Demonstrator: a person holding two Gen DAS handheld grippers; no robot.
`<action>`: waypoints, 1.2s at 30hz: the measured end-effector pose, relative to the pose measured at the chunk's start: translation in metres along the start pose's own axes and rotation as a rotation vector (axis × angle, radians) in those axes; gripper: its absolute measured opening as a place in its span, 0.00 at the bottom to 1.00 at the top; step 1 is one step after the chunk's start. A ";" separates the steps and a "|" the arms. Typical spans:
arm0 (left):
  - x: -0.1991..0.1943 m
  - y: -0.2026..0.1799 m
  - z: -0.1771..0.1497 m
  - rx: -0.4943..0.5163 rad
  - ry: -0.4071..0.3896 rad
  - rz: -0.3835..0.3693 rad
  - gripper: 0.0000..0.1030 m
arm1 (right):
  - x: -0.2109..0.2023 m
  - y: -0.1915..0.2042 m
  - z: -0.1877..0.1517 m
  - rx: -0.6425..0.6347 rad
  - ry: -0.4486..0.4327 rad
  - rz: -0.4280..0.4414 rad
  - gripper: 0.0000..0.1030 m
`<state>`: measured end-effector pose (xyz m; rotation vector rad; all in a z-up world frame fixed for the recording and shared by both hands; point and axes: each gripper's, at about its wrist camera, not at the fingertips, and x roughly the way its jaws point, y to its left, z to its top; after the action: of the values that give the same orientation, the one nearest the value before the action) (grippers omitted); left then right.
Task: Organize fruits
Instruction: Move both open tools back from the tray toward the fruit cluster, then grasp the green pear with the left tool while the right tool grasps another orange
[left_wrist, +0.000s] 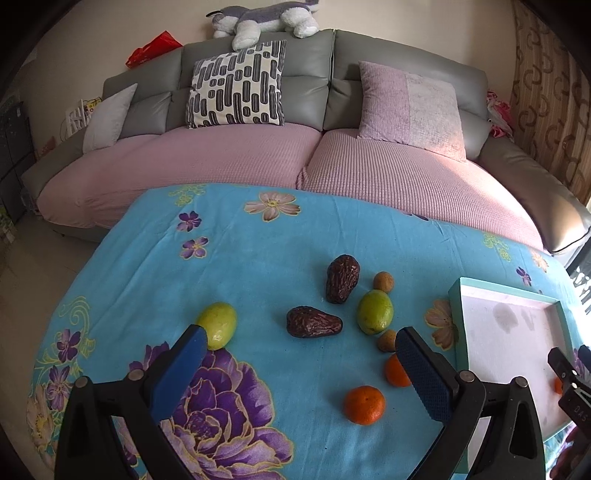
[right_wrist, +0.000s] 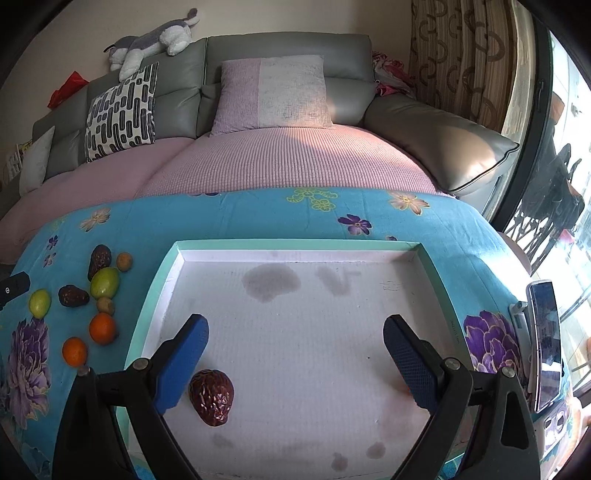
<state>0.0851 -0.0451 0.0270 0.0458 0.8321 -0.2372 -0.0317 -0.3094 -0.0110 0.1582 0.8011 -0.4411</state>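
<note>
One date (right_wrist: 211, 397) lies in the tray (right_wrist: 295, 245); my right hand-held gripper (right_wrist: 295, 354) and left hand-held gripper (left_wrist: 301, 360) are wide, empty. Next, I think, the near orange (left_wrist: 364, 404).

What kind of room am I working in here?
Most likely a home living room: a grey sofa with cushions, a plush toy on its back, and patterned curtains by a window.

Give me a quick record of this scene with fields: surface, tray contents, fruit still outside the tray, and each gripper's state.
surface: blue floral cloth
tray: shallow white tray with mint-green rim
in tray: one wrinkled dark red date
outside tray: two dates, two green fruits, two small orange tangerines, two small brown round fruits
left gripper: open, empty, above the cloth
right gripper: open, empty, over the tray
</note>
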 end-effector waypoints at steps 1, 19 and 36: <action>-0.001 0.004 0.001 -0.010 -0.005 0.003 1.00 | 0.000 0.006 0.001 -0.008 -0.005 0.013 0.93; 0.007 0.082 0.008 -0.176 0.012 0.041 0.99 | -0.003 0.113 0.001 -0.152 -0.024 0.226 0.90; 0.068 0.096 -0.003 -0.224 0.168 0.009 0.82 | 0.039 0.169 -0.020 -0.245 0.090 0.283 0.61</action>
<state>0.1484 0.0363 -0.0302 -0.1422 1.0217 -0.1320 0.0529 -0.1642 -0.0582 0.0620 0.8990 -0.0680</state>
